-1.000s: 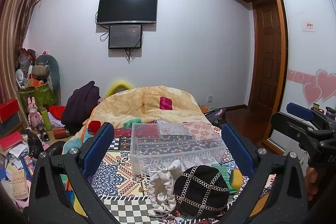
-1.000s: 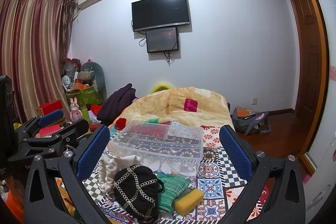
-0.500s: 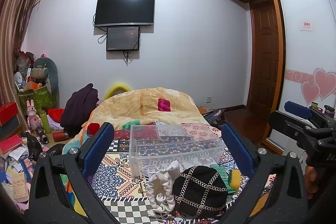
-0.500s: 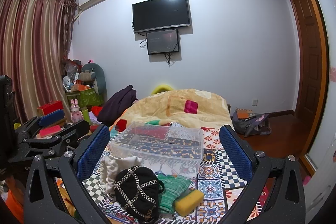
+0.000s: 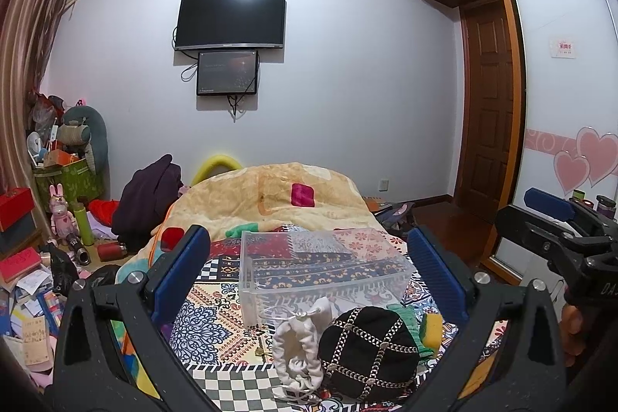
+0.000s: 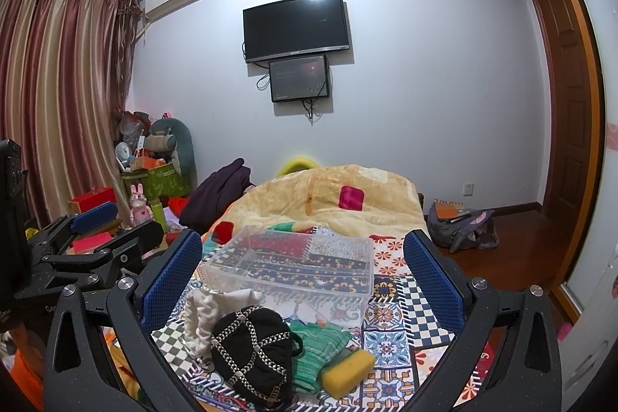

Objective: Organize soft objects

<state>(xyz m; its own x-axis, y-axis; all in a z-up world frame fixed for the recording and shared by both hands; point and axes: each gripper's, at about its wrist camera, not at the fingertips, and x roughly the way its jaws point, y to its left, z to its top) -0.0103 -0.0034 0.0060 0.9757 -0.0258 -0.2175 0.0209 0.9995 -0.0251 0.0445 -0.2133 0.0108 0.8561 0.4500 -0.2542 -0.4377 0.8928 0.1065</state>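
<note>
On the patterned bedspread lie a white drawstring pouch (image 5: pixel 299 350) (image 6: pixel 208 315), a black cap with chain trim (image 5: pixel 367 350) (image 6: pixel 253 350), a green knit cloth (image 6: pixel 320 342) (image 5: pixel 403 315) and a yellow sponge (image 6: pixel 347 371) (image 5: pixel 432 329). Just behind them stands an empty clear plastic box (image 5: pixel 320 267) (image 6: pixel 297 263). My left gripper (image 5: pixel 309 273) is open and empty, held above the pile. My right gripper (image 6: pixel 301 280) is open and empty, also above the pile. Each gripper shows at the edge of the other's view.
A yellow quilt (image 5: pixel 270 195) covers the far half of the bed. Clutter, boxes and toys (image 5: pixel 58 219) crowd the floor at the left. A bag (image 6: pixel 463 226) lies on the wooden floor at the right, near a door (image 5: pixel 486 111).
Both views have tilted up slightly, so the pile and box sit a little lower in frame. Both grippers stay open; nothing on the bed has moved.
</note>
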